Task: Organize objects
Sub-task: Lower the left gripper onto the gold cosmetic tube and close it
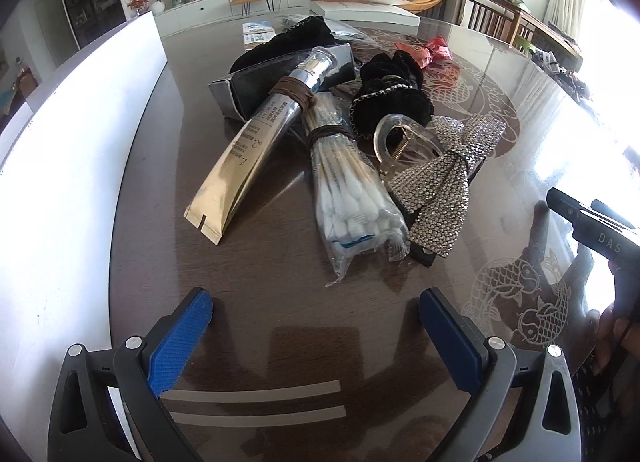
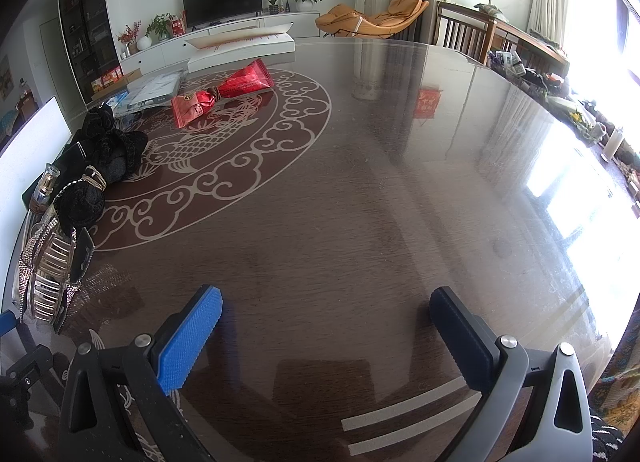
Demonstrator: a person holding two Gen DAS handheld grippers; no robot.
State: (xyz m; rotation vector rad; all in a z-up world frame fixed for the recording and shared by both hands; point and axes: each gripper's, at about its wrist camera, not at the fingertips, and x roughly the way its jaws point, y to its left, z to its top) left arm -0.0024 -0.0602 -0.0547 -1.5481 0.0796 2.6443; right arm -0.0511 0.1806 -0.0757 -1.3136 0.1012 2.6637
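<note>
A pile of small items lies on the dark table (image 1: 280, 302): a gold and silver tube (image 1: 256, 142) with a brown hair tie around it, a bag of cotton swabs (image 1: 348, 190), a clear hair claw (image 1: 404, 138), a rhinestone bow clip (image 1: 444, 178), black scrunchies (image 1: 390, 90) and a dark box (image 1: 244, 82). My left gripper (image 1: 316, 306) is open and empty, just short of the swab bag. My right gripper (image 2: 326, 310) is open and empty over bare table; its body shows at the right of the left wrist view (image 1: 592, 230). The pile sits at the far left of the right wrist view (image 2: 80, 190).
A white box wall (image 1: 72, 166) runs along the left of the pile. Red snack packets (image 2: 224, 90) lie further back on the fish pattern. A white flat box (image 1: 360, 6) and clear packets sit at the far edge. Chairs stand behind the table at the right.
</note>
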